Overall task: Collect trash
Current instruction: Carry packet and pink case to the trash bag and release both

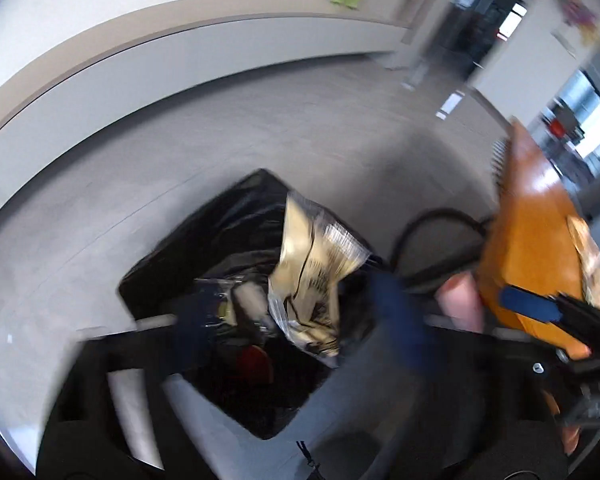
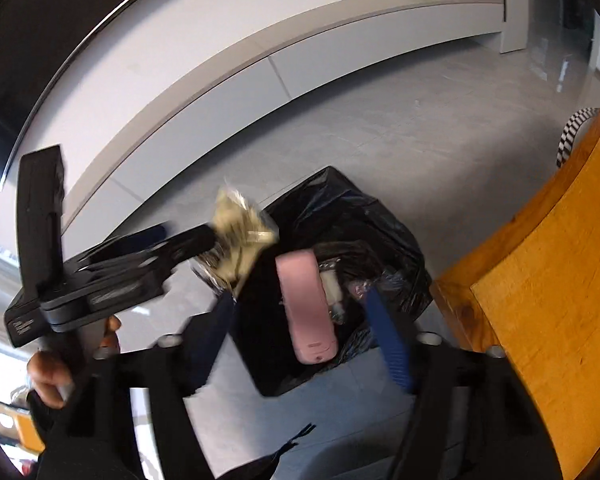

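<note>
Over the black-lined square plastic bin (image 2: 380, 240) beside the orange wooden desk (image 2: 540, 280), we find both claws, left (image 1: 284, 312) and right (image 2: 300, 320), open, the crumpled gold foil wrapper (image 1: 312, 264) and pink oblong case (image 2: 306, 304) dropping free; further trash unseen.

Beneath both tongs the mouth of the black-lined bin (image 2: 352, 216) lies open, though a gold snack wrapper (image 1: 316, 264) sits loose between the spread fingers of the left tongs (image 1: 288, 312) and a pink case (image 2: 306, 308) between those of the right tongs (image 2: 300, 320), each partly blocking the opening. To the right of the right tongs the wooden worktop (image 2: 548, 288) stands close against the bin and closes that side. Beyond the bin, ahead of both tongs, the grey floor (image 2: 400, 120) is bare up to the long wall ledge (image 2: 260, 60).
</note>
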### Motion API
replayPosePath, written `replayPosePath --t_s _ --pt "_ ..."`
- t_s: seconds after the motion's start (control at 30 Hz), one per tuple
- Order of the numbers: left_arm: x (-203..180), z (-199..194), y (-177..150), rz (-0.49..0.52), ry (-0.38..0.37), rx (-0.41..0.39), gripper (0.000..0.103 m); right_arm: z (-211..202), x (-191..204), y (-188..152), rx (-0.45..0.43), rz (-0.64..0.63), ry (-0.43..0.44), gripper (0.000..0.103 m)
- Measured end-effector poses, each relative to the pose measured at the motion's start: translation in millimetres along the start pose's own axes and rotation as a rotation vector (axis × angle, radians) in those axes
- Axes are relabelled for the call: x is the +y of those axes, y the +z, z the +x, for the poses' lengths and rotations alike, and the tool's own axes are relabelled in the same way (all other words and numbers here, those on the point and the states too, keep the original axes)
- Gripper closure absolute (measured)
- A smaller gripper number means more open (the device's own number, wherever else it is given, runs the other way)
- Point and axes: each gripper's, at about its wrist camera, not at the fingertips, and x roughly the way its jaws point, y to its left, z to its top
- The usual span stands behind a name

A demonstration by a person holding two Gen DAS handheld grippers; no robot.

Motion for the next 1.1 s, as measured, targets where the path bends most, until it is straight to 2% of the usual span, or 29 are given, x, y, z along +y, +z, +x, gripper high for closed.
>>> replayPosePath --t_s 0.1,0.23,0.33,0.47,0.63,0.8,1.1 --pt "19.1 -3.3 1.1 -0.081 0.039 -0.031 0.006 -3.7 6.0 -6.4 -0.002 -0.012 0.018 0.032" --pt "24.7 -3.6 2.9 -0.13 0.033 -0.036 0.006 -15.8 4.3 -15.9 -0.017 -0.022 0.008 0.032" --pt "13.3 -5.3 -0.1 -0.113 0.02 -0.04 0.006 -20.4 -2.8 -19.3 -0.033 -0.007 0.007 0.032" --pt "-4.3 -1.3 2.9 -0.042 0.005 -0.024 0.006 -37.8 -15.6 -27.7 -0.059 0.017 -0.016 0.032" --pt "-43.0 2.4 6.3 0.028 -0.027 -0.01 0.006 -60.8 -42.1 -38.1 -0.088 0.066 -0.032 0.032" --pt "-96.7 3.7 8.4 0.126 -0.083 0.0 0.006 -91.1 -81.2 -49.0 -0.138 0.131 -0.101 0.032" --pt "-213.6 24.6 8.2 0.306 -0.185 0.052 0.006 -161.3 -186.7 -76.6 -0.204 0.314 -0.233 0.032"
